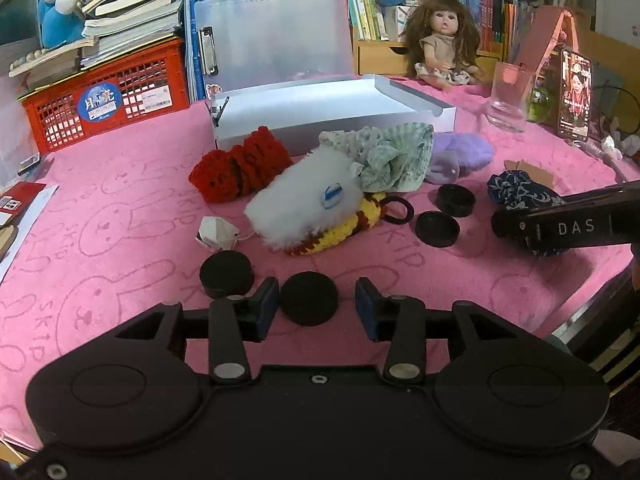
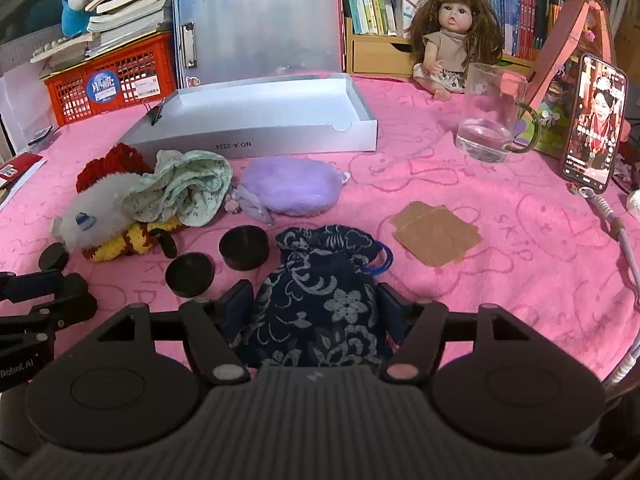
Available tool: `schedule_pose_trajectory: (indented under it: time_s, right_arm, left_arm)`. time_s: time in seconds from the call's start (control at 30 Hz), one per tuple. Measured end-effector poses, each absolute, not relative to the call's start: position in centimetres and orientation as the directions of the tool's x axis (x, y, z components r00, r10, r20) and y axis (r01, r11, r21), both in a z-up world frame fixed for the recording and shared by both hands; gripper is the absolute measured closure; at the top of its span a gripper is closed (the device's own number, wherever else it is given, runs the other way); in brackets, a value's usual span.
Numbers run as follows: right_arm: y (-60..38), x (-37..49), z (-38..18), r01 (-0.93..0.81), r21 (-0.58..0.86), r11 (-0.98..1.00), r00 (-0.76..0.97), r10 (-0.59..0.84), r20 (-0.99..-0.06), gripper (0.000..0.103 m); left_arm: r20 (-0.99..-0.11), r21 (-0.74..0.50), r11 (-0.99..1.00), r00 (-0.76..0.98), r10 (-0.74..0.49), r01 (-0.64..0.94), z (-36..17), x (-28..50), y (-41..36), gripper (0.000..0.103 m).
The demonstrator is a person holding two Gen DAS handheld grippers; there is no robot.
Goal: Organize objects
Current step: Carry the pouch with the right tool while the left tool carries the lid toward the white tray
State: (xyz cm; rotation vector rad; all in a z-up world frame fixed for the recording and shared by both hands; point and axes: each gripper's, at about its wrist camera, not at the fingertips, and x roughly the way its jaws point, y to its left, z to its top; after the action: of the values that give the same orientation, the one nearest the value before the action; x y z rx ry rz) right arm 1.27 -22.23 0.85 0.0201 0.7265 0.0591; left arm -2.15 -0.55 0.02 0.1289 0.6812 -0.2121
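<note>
Left gripper (image 1: 316, 306) spread around a black puck (image 1: 309, 298), right gripper (image 2: 316, 306) straddling the navy floral pouch (image 2: 320, 300), pinch unclear, both seemingly headed for the white box (image 2: 256, 136).

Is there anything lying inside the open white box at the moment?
No; in the right wrist view the white box shows only its bare floor.
</note>
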Motion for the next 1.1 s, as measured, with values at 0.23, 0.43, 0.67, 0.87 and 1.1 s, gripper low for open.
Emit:
schedule_pose_trajectory:
  time_s: [0.23,0.43,0.67,0.87,1.1]
  right_arm:
    - [-22.1,1.0,0.8,-0.050,0.030,0.998,0.745,0.057,-0.665,0.029]
    - [-21.8,0.7,1.3,-0.060,0.027,0.998,0.753,0.063,-0.655,0.047]
    - [-22.4,1.0,3.2,-0.068,0.065,0.996,0.779,0.094,-0.619,0.050]
    - [-22.8,1.9,6.1,-0.092,0.084,0.992,0.820,0.123,-0.559,0.050]
    - [-22.7,4.3,8.5,-0.115,0.084,0.990,0.851,0.142,-0.505,0.050]
  left_arm:
    - [-0.633,0.061,0.971,0.761,-0.140,0.229,0.0,-2.1,-0.6,0.073]
    - [-0.626,0.032,0.973,0.763,-0.160,0.230,0.7,-2.2,-0.5,0.073]
    - [-0.569,-0.010,0.972,0.797,-0.200,0.237,3.6,-2.2,0.2,0.073]
    - [-0.527,-0.026,0.971,0.822,-0.215,0.238,6.1,-0.5,0.9,0.073]
    - [-0.500,-0.040,0.971,0.837,-0.222,0.234,8.1,3.5,0.7,0.073]
